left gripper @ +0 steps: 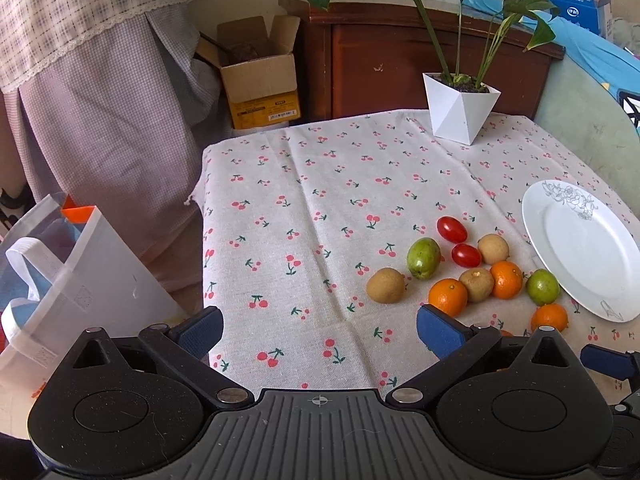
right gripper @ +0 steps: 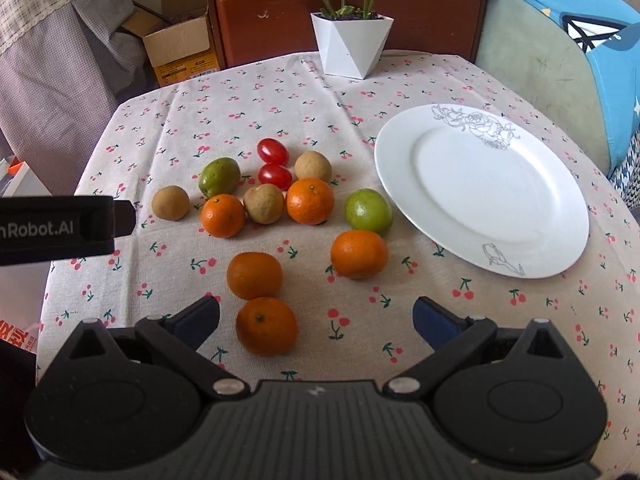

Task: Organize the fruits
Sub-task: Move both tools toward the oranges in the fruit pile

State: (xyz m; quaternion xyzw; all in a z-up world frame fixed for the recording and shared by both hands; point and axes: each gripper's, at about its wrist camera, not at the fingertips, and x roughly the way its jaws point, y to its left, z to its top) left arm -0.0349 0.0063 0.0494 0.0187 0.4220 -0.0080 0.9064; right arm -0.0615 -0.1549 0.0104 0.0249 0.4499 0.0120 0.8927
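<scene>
Nothing sorted yet. Table [right gripper: 440, 72] under matte cherry-print cloth; glossy white plate [right gripper: 480, 188] bare. Fruits all left of plate: smooth round oranges, nearest [right gripper: 266, 326], green and tan ones, two shiny tomatoes [right gripper: 273, 151]. Left gripper [left gripper: 319, 330] and right gripper [right gripper: 316, 318] both spread, empty. Likely next: right pinches nearest orange.

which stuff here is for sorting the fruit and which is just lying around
For the job: oranges, green fruits, brown fruits, cherry tomatoes, white plate.

Just lying about: potted plant, cardboard box, white tote bag.
</scene>
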